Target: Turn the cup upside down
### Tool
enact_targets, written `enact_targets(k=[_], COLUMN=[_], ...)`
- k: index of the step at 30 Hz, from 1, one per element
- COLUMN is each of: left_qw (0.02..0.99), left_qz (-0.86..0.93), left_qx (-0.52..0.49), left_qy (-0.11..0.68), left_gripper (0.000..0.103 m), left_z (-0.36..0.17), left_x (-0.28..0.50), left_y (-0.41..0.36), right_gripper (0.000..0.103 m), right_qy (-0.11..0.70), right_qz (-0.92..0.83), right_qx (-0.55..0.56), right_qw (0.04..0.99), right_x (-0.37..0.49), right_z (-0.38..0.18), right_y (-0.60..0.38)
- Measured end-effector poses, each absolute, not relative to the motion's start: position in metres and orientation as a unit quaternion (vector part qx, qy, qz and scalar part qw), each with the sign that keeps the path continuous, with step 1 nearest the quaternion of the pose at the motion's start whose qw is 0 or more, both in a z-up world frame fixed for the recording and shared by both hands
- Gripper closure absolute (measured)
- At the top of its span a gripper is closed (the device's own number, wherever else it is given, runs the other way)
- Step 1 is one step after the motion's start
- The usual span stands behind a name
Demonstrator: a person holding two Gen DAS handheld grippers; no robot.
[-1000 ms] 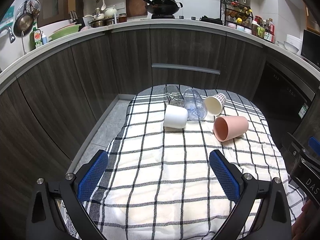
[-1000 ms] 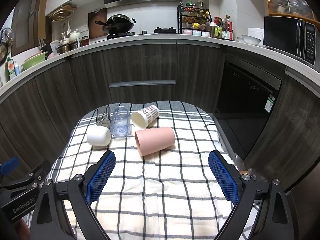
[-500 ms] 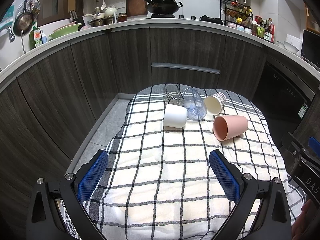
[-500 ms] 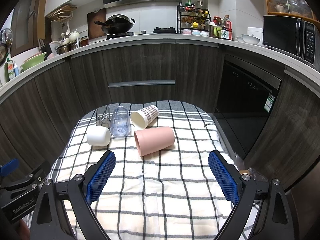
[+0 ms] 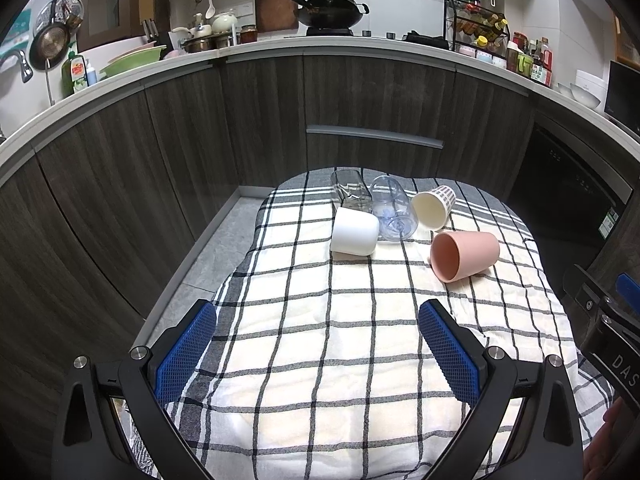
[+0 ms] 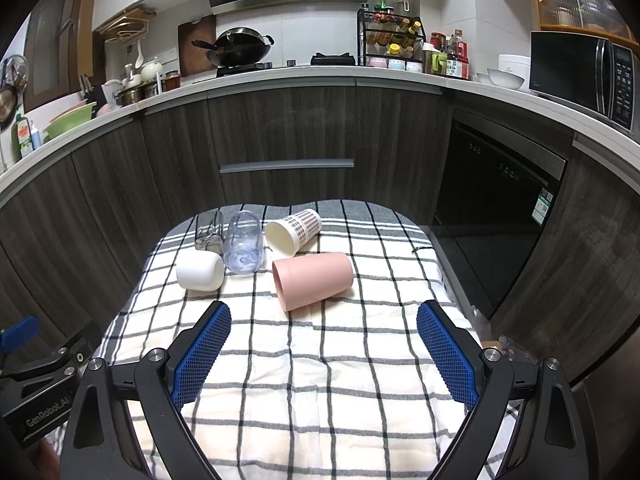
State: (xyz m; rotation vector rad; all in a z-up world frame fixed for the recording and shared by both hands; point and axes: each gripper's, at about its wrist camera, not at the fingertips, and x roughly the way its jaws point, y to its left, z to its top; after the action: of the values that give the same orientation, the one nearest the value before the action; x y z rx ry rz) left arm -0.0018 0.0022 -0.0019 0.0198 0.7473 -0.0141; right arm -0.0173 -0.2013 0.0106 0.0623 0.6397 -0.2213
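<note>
Several cups lie on their sides on a checked cloth (image 5: 320,360) (image 6: 320,380). A pink cup (image 5: 466,255) (image 6: 314,280) lies nearest, mouth toward me. A white cup (image 5: 354,231) (image 6: 200,269), a clear blue-tinted cup (image 5: 394,213) (image 6: 243,247), a clear glass (image 5: 350,191) (image 6: 209,231) and a patterned paper cup (image 5: 433,207) (image 6: 292,231) lie behind it. My left gripper (image 5: 318,326) is open and empty over the near cloth. My right gripper (image 6: 324,326) is open and empty, just short of the pink cup.
Dark wood cabinets (image 5: 360,100) curve round the far side under a counter with pots and a spice rack (image 6: 394,44). A dishwasher (image 6: 496,208) stands at the right. The other gripper's body shows at the frame edge in the left wrist view (image 5: 608,328) and the right wrist view (image 6: 36,376).
</note>
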Motion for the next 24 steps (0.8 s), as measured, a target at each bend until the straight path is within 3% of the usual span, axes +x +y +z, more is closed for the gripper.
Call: enact_targets(k=[24], left_qw=[0.938], left_qz=[0.019], left_qx=[-0.005], left_qy=[0.345], left_gripper=[0.000], left_z=[-0.002], left_x=[0.055], left_y=[0.018], right_gripper=[0.009], right_qy=[0.323], right_qz=[-0.064], right_qx=[-0.005], right_qw=[0.944], right_x=[0.053], right_z=[0.015], right_y=[-0.179])
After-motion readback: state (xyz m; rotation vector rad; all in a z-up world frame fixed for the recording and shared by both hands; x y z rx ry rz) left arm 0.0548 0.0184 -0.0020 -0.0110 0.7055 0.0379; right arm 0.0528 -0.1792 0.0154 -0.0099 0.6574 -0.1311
